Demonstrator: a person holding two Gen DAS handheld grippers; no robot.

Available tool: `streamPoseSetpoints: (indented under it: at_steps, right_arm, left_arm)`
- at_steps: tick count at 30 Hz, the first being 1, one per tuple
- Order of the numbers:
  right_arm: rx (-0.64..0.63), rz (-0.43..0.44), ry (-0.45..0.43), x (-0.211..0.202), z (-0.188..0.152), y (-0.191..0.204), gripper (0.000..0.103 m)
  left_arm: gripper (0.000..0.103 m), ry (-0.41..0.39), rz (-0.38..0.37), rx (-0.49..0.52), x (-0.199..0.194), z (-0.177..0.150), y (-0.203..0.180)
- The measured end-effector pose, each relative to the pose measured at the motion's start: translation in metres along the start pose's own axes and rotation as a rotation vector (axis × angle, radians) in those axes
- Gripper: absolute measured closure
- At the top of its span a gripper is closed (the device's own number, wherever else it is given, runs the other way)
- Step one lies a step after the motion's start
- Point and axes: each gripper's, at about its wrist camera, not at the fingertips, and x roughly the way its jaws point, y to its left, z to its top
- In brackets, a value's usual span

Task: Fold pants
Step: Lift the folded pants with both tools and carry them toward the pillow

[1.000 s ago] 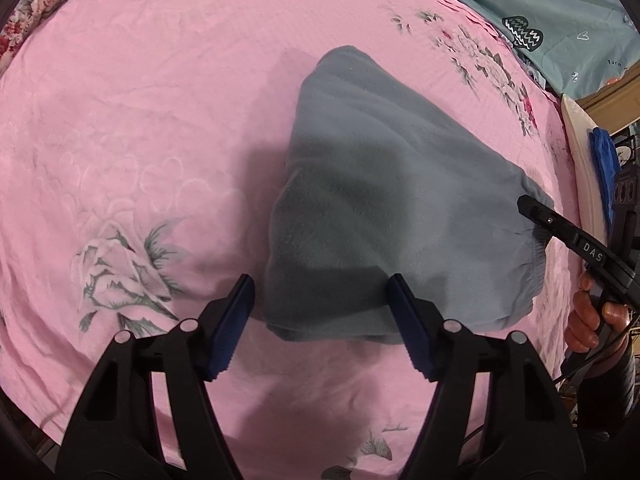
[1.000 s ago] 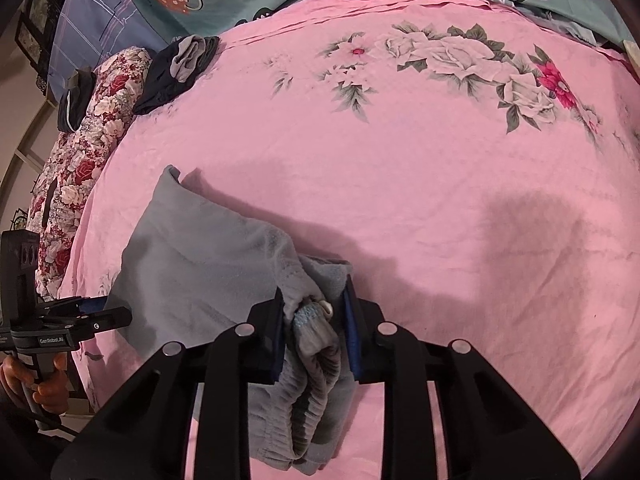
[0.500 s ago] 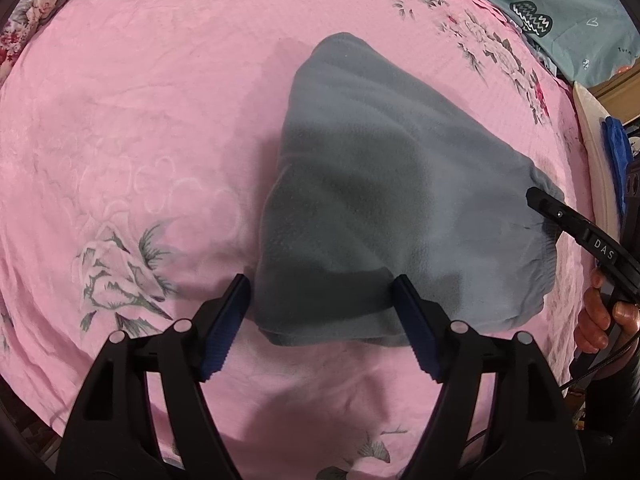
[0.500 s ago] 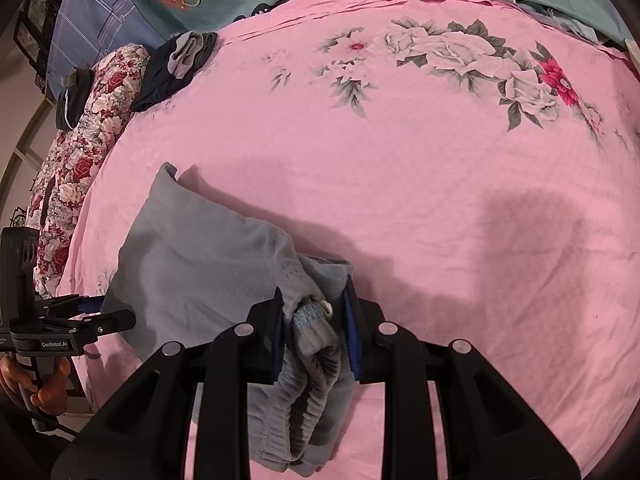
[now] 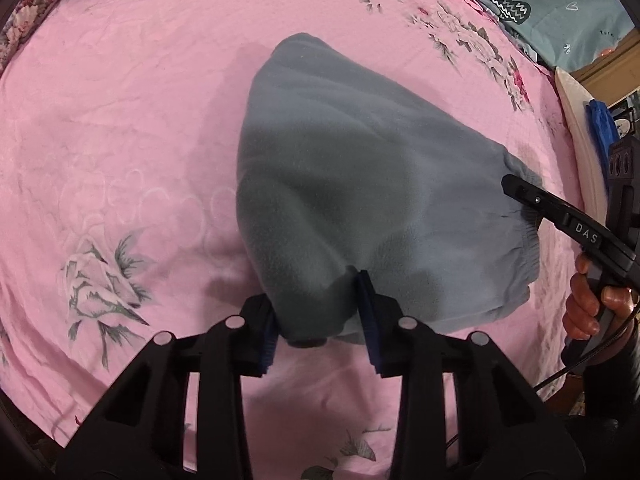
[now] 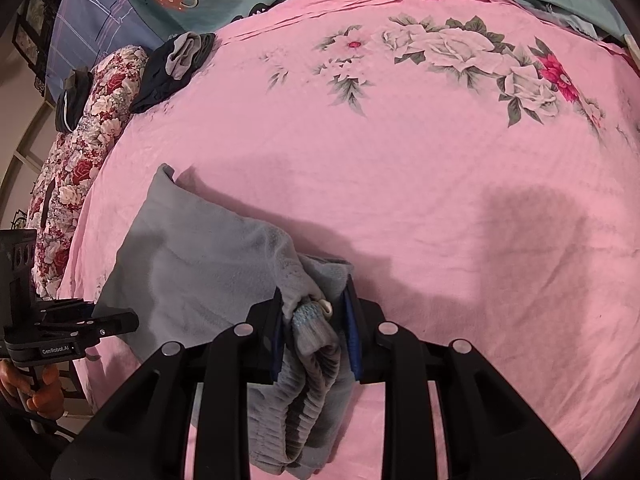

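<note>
fleece pants (image 5: 360,200), grey and already doubled over into a thick pad, lie on the pink floral bedsheet (image 5: 120,100) and reach right into both sets of jaws. left gripper (image 5: 320,320) has its jaws pulled in narrow around the near folded corner, the cloth bulging between the blue pads (image 5: 366,300) and spilling forward ahead of them; it looks pinched, not merely straddled. right gripper (image 6: 314,320) is clamped on the bunched elastic waistband (image 6: 312,360), which is squeezed between its pads and hangs back beneath the jaws in ridged gathers, with a drawcord end (image 6: 326,307) poking out just at the tips.

judging by the nap and the soft rounded folds, this cloth will be light, limp and a bit springy: it will sag from any single hold and the layers may slide over one another. best hold seems to be at the thick edges, waistband and fold corner, taking all layers deep between the pads so none drops out. dark clothes (image 6: 176,68) sit far ahead of the right jaws, well apart.
</note>
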Motion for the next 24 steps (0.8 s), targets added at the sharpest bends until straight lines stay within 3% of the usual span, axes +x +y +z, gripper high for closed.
streamPoseSetpoints:
  at_steps: [4, 6, 10, 13, 15, 24]
  right_arm:
    - [0.001, 0.001, -0.004, 0.0, 0.0, -0.001, 0.076]
    - [0.015, 0.002, 0.001, 0.002, 0.0, -0.004, 0.062]
    - [0.082, 0.055, -0.001, 0.004, -0.003, -0.016, 0.061]
    - [0.08, 0.066, 0.016, 0.005, -0.002, -0.014, 0.072]
    - [0.075, 0.057, 0.011, 0.004, -0.003, -0.01, 0.077]
    - [0.045, 0.017, -0.08, -0.021, -0.007, 0.008, 0.08]
  left_arm:
    - [0.072, -0.025, 0.015, 0.001, -0.004, -0.003, -0.004]
    - [0.072, -0.023, 0.017, 0.0, -0.004, -0.004, -0.004]
    - [0.064, 0.0, 0.022, -0.016, -0.001, -0.002, 0.0]
    - [0.061, 0.011, 0.019, -0.033, 0.003, 0.0, 0.001]
    - [0.068, 0.002, 0.015, -0.021, 0.003, 0.001, -0.001]
    - [0.074, -0.067, 0.046, 0.031, -0.015, -0.005, -0.008]
